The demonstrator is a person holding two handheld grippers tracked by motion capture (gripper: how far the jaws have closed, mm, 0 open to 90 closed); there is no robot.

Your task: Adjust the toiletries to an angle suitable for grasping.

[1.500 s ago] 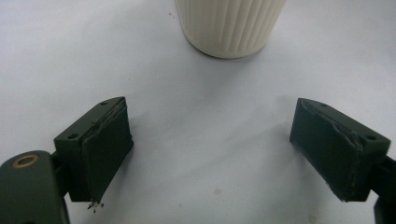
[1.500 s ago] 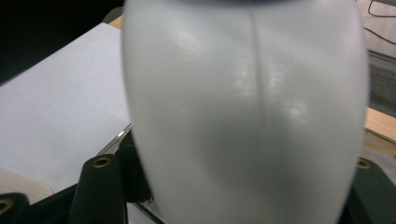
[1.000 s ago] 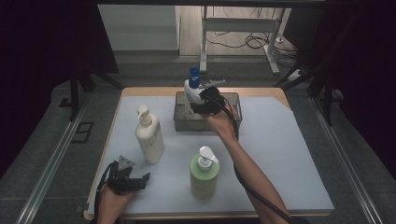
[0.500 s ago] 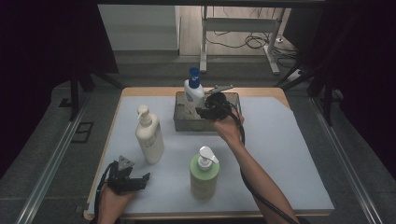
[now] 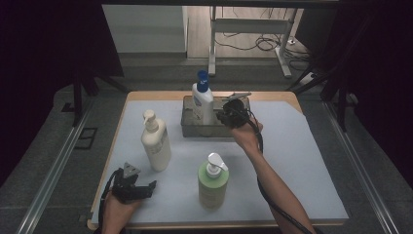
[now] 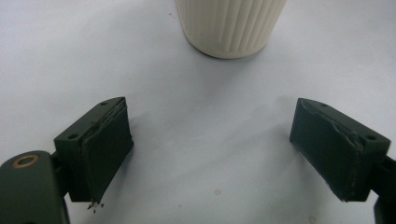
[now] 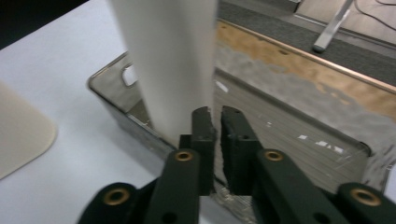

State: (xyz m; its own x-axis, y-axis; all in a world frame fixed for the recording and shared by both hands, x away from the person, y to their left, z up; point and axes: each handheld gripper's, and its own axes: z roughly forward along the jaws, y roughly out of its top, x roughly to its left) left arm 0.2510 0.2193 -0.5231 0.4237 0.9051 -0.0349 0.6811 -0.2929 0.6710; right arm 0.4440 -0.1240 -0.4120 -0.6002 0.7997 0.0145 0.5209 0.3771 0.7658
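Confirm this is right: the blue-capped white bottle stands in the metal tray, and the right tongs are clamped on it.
Not quite. The blue-capped bottle does stand in the metal tray, but the right tongs are shut empty beside it, gripping nothing, as the right gripper view shows.

The high view looks forward and down from above the near edge of the table (image 5: 292, 161), taking in its whole top. The left gripper view sits low, close to the cream bottle (image 6: 231, 25). The right gripper view looks closely into the grey tray (image 7: 299, 121). The high view shares both: cream bottle (image 5: 156, 141), tray (image 5: 187, 124).
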